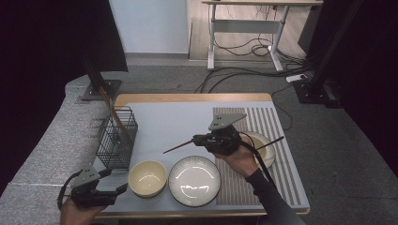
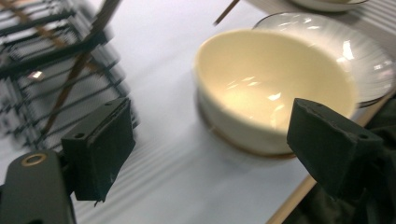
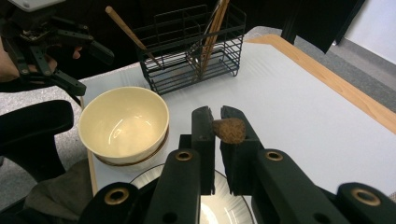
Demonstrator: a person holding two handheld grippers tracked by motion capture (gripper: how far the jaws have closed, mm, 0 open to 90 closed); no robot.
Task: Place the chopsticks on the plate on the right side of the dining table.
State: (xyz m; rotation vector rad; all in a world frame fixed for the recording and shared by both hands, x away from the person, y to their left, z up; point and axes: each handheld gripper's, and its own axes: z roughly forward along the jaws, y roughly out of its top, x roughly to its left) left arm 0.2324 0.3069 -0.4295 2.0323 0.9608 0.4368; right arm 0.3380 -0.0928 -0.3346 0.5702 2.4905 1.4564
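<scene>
Chopstick (image 1: 180, 146), centre frame, clamped between the right gripper's (image 1: 195, 139) fingers above the white plate (image 1: 194, 181). Lower left: left gripper (image 1: 123, 188), fingers wide and empty, near the cream bowl (image 1: 147, 177); wire basket (image 1: 116, 138) on the counter (image 1: 173, 117).

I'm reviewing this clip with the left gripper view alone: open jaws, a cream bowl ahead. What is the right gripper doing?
Observer: The right gripper is shut on a thin stick, held just beyond the plate and pointing roughly toward the rack.
Operator: What's in that rack? It's blurred for me.
Observer: Several sticks stand bunched at one end, and one leans apart at the other.
Operator: Where is my gripper on the table?
Observer: The left gripper is at the near left corner, beside the bowl, with nothing between its jaws.
</scene>
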